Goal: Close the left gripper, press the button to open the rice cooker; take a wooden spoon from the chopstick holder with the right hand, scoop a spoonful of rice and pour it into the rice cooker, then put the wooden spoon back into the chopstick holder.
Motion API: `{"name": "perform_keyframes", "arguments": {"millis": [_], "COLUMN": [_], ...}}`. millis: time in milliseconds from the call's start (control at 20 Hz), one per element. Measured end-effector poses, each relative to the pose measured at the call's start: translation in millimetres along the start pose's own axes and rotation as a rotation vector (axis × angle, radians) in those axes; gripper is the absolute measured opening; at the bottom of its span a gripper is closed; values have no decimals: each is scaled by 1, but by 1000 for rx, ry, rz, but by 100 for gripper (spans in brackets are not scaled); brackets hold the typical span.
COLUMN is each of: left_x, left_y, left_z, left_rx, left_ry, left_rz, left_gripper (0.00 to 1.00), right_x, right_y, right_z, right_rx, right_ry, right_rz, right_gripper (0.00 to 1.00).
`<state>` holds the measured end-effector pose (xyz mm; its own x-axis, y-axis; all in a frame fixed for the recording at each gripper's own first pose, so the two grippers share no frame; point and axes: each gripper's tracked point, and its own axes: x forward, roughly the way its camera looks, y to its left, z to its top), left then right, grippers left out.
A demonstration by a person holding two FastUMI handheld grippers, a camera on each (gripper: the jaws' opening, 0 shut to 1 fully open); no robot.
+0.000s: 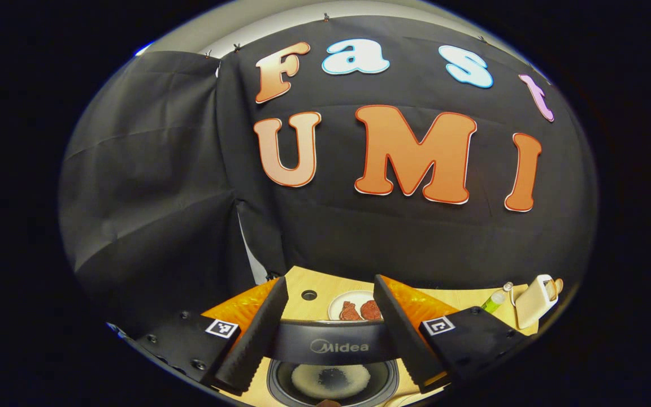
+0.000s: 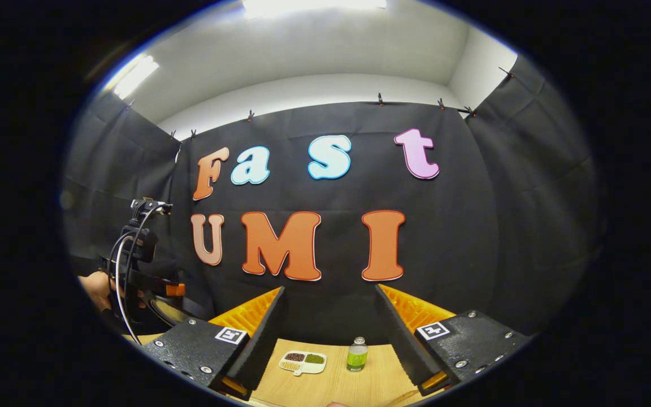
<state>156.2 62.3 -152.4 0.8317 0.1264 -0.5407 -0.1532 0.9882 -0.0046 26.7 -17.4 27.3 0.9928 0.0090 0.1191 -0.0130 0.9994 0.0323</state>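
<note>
The rice cooker [image 1: 331, 346] stands right below my left gripper [image 1: 330, 280], its dark lid raised. Its inner pot [image 1: 303, 390] holds a thin patch of pale rice. The left gripper's fingers are spread wide, one on each side of the lid, with nothing between them. A white chopstick holder [image 1: 533, 302] stands at the far right of the wooden table [image 1: 303, 308], with a tan wooden piece poking out of its top. My right gripper [image 2: 330, 289] is open and empty above the table. Ahead of it lies a white divided dish of grains [image 2: 303, 362].
A white plate with red-brown pieces [image 1: 354, 309] lies behind the cooker. A small green bottle [image 2: 357, 355] stands next to the grain dish; the bottle [image 1: 494, 301] is also beside the chopstick holder. A hand holds the other gripper [image 2: 136, 271] at the far left.
</note>
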Motion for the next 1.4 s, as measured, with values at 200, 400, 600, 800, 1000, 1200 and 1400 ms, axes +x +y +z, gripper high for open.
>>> {"name": "perform_keyframes", "arguments": {"millis": [200, 400, 600, 800, 1000, 1200, 1400], "left_x": [-21, -35, -36, -44, -64, -60, -60], "left_y": [-7, -15, -13, -12, -9, -10, -11], "left_z": [-69, -119, -132, -148, -177, -182, -184], "left_rx": [-16, -45, -6, 36, 35, 43, 35], "left_ry": [207, 381, 461, 596, 811, 825, 867], "left_rz": [-18, -53, -32, -52, -63, -50, -43], "left_gripper": [98, 99, 100, 98, 100, 99, 100], "right_x": [2, 0, 0, -4, -7, -11, -14], "right_y": [8, 15, 18, 15, 7, 4, 13], "right_z": [-3, -8, -11, -9, -6, -9, -12], "right_rx": [-8, -23, -15, -46, -42, -44, -45], "right_ry": [4, 15, 22, 16, 3, 8, 20], "right_rz": [21, 44, 64, 71, 60, 57, 79], "right_gripper": [94, 94, 94, 94, 94, 94, 94]}}
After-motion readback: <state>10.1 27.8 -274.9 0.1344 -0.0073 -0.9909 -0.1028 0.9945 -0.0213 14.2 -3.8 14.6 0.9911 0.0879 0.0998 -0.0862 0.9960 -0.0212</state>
